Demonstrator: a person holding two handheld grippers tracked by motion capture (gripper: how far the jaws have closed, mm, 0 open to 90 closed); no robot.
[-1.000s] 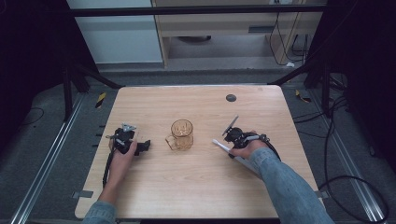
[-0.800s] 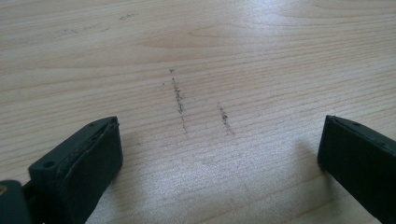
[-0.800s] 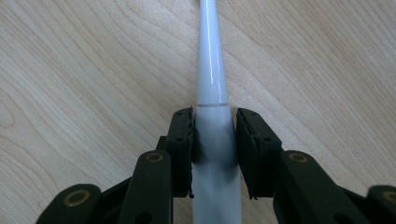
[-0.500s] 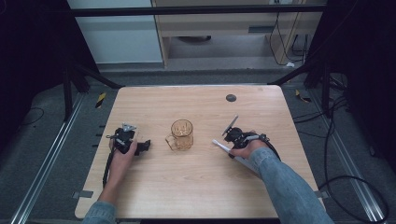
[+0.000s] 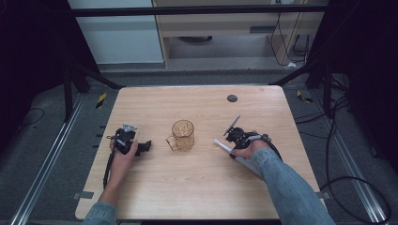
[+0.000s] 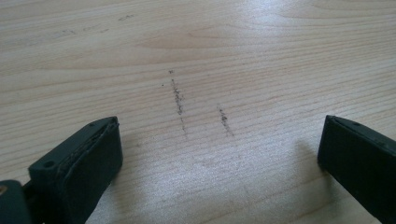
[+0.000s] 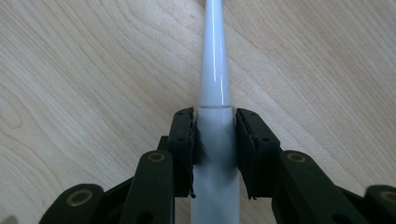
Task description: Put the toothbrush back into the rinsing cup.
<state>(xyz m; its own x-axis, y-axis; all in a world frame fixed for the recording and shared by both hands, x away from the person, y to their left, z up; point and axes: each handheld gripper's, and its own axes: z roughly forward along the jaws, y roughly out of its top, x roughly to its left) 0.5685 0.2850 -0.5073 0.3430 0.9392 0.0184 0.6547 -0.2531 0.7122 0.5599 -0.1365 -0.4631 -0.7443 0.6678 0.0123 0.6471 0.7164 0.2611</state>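
An amber glass mug [image 5: 182, 134] stands upright at the middle of the wooden table [image 5: 187, 187], handle toward the left. My left gripper [image 5: 144, 146] rests on the table to the mug's left, pointing at it. Its jaws are spread wide over bare wood, so the left gripper [image 6: 219, 144] is open with nothing between its fingers. To the mug's right, my right gripper [image 5: 231, 146] is low over the table. In its own view the right gripper [image 7: 215, 116] is shut on a white tapered stick [image 7: 215, 60] that runs straight ahead. That white stick [image 5: 219, 143] lies slanted under the hand.
A small dark round disc [image 5: 232, 98] sits near the table's far edge. Faint dark scuff marks [image 6: 177, 98] cross the wood ahead of the left jaws. Cables [image 5: 338, 183] lie on the floor right of the table; a metal rail [image 5: 42, 173] runs along the left.
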